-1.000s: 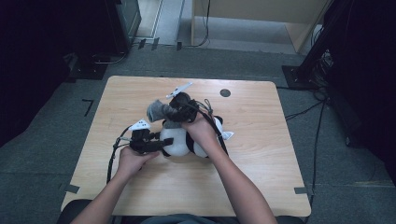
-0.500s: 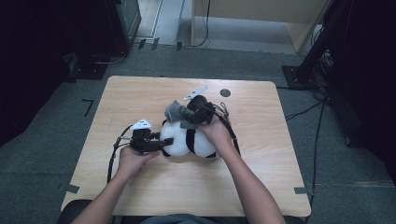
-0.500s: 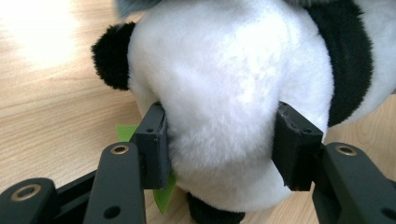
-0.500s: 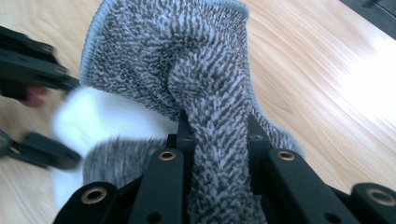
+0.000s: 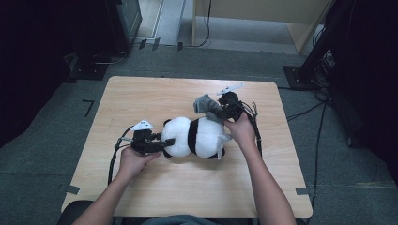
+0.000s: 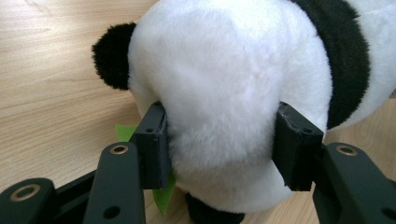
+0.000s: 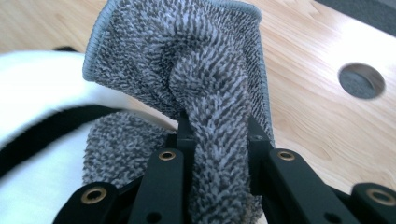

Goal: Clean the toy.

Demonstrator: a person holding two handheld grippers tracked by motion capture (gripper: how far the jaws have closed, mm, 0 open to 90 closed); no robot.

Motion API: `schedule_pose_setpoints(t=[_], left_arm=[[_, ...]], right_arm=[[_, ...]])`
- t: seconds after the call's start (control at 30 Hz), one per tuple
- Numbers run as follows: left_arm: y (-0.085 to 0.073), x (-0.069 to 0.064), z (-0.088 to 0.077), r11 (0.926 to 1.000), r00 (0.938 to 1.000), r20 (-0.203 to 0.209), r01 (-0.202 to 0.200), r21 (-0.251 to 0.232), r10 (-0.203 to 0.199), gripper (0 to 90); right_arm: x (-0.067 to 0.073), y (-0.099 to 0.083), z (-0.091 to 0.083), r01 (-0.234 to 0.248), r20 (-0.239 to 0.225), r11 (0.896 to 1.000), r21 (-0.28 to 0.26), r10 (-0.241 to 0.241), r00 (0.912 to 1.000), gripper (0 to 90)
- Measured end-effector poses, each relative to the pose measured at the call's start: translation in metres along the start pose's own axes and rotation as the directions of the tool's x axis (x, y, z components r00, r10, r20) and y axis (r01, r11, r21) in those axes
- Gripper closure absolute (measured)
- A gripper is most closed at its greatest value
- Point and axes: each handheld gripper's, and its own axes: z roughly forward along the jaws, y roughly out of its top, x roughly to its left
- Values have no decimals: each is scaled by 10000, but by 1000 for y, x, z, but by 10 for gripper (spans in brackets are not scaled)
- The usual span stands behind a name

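A black-and-white plush panda (image 5: pixel 195 136) lies on its side in the middle of the wooden table (image 5: pixel 141 93). My left gripper (image 5: pixel 165 142) is at the panda's left end. In the left gripper view its jaws (image 6: pixel 219 140) press into the white rounded plush (image 6: pixel 219 70) from both sides. A grey terry cloth (image 5: pixel 204 103) hangs bunched over the panda's far right side. My right gripper (image 5: pixel 221 110) is shut on that cloth. In the right gripper view a fold of the cloth (image 7: pixel 187 56) is pinched between the jaws (image 7: pixel 217 135), with the panda (image 7: pixel 37 93) just below it.
A round hole (image 7: pixel 362 80) in the tabletop lies just beyond the cloth. A green tag (image 6: pixel 122 131) pokes out under the panda. Cables trail from both grippers across the table. Dark equipment and grey floor surround the table.
My right gripper has carried the grey cloth to the right along the panda's far side. The panda now lies more stretched out. The left gripper kept its place on the panda.
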Motion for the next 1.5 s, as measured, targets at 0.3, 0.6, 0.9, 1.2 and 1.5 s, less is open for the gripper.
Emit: schedule_pose_setpoints(t=[0.3, 0.6, 0.9, 1.2, 1.5], left_arm=[[0, 0, 0, 9999, 9999, -2, 103, -53, -103, 454], [-1, 2, 0, 9999, 9999, 50, 119, -35, -119, 450], [-2, 2, 0, 9997, 9997, 121, 220, -125, -219, 439], [0, -1, -1, 9997, 9998, 18, 211, -120, -211, 445], [1, -3, -2, 9997, 9998, -38, 197, -115, -198, 445]], right_arm=[[-26, -30, 13, -757, -198, 9971, -56, 756, 9969, 760], [-43, -62, 36, -1152, -44, 9857, 1227, 1166, 9932, 761], [-40, -39, -13, -961, 488, 9943, -468, 984, 9940, 759], [3, 1, -41, 178, 316, 9925, -1210, -141, 9994, 759], [82, 35, -27, 1503, -685, 9810, -1227, -1595, 9848, 759]])
